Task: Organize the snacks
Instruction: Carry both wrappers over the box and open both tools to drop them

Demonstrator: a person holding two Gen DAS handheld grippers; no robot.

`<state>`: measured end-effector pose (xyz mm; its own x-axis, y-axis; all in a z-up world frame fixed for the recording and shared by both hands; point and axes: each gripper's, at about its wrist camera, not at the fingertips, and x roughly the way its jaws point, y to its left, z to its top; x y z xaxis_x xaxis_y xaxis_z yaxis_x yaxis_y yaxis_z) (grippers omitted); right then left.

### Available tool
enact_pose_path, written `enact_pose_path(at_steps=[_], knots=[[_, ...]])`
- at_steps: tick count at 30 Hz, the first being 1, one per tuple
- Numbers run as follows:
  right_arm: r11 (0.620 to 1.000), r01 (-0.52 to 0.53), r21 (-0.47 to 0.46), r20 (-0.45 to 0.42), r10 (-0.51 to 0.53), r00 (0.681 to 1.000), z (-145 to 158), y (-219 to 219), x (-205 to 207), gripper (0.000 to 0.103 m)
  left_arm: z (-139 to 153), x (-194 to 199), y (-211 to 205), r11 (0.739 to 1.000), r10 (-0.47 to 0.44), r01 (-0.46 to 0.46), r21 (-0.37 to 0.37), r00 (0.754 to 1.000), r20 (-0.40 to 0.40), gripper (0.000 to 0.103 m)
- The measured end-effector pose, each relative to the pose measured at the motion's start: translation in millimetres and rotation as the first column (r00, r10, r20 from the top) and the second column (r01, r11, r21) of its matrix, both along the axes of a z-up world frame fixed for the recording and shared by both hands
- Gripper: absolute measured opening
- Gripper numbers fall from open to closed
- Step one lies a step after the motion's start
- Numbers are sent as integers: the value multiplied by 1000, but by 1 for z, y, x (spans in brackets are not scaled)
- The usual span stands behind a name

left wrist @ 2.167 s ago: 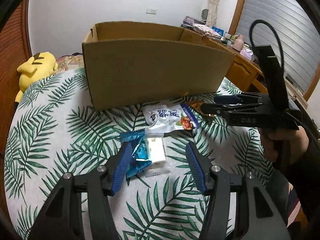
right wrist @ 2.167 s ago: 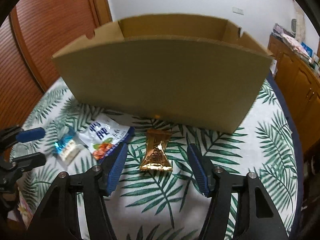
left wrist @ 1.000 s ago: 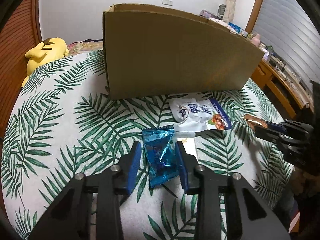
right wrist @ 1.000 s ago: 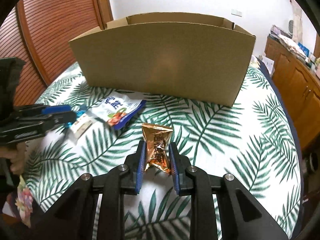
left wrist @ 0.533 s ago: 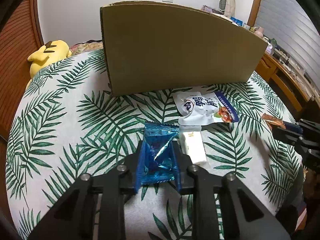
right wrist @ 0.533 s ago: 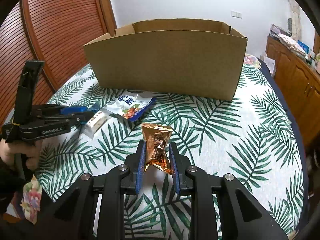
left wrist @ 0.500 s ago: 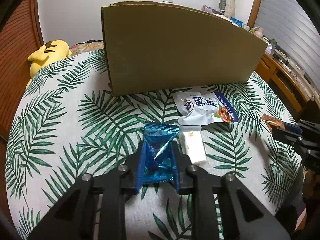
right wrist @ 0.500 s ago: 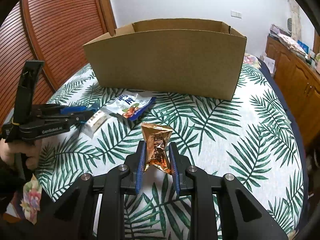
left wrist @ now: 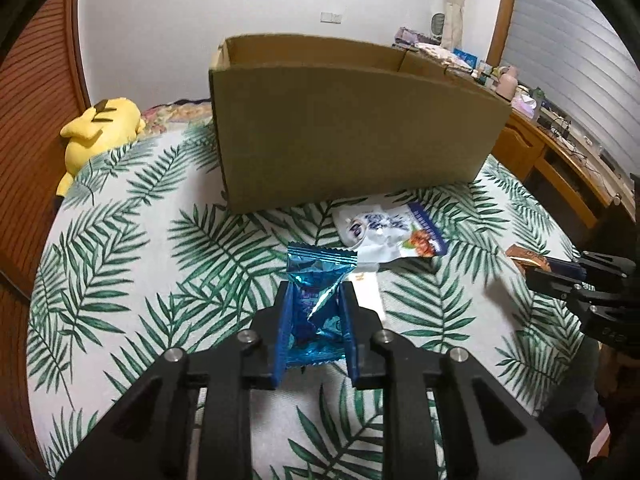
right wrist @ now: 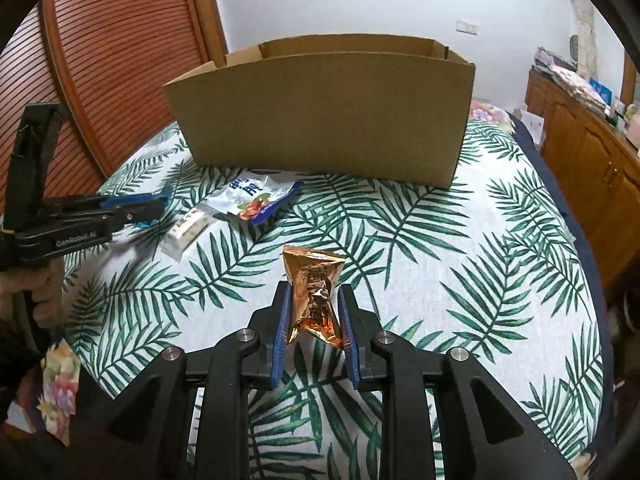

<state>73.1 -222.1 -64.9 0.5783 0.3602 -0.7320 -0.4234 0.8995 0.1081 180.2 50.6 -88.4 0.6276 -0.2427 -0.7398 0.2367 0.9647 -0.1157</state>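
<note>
I am mid-carry, one snack in each tool: my left gripper has its jaws clamped on the blue packet, and my right gripper has its jaws clamped on the gold packet, both lifted clear of the leaf-print bed. The box stands open at 12 o'clock from either wrist, well apart from both packets. Left on the bed are the white pouch, just short of the box wall, and a small clear-wrapped bar beside it. As I judge it, the next move calls for raising each packet above the near wall, carrying it over the opening, then parting the jaws to drop it; the tall wall could catch a low packet.
</note>
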Motion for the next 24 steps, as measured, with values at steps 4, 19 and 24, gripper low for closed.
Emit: enact_pose_path(at_steps=[4, 19, 24], knots=[[1000, 7, 4, 13, -7, 1000, 7, -4, -3, 22, 13, -6, -5, 1000, -15, 15, -8, 999, 30, 20], [1000, 5, 9, 97, -6, 995, 42, -9, -21, 22, 60, -24, -23, 998, -56, 61, -34, 990, 132, 20], [1000, -2, 23, 123, -1, 992, 54, -9, -27, 22, 74, -29, -27, 997, -65, 73, -37, 984, 166, 20]])
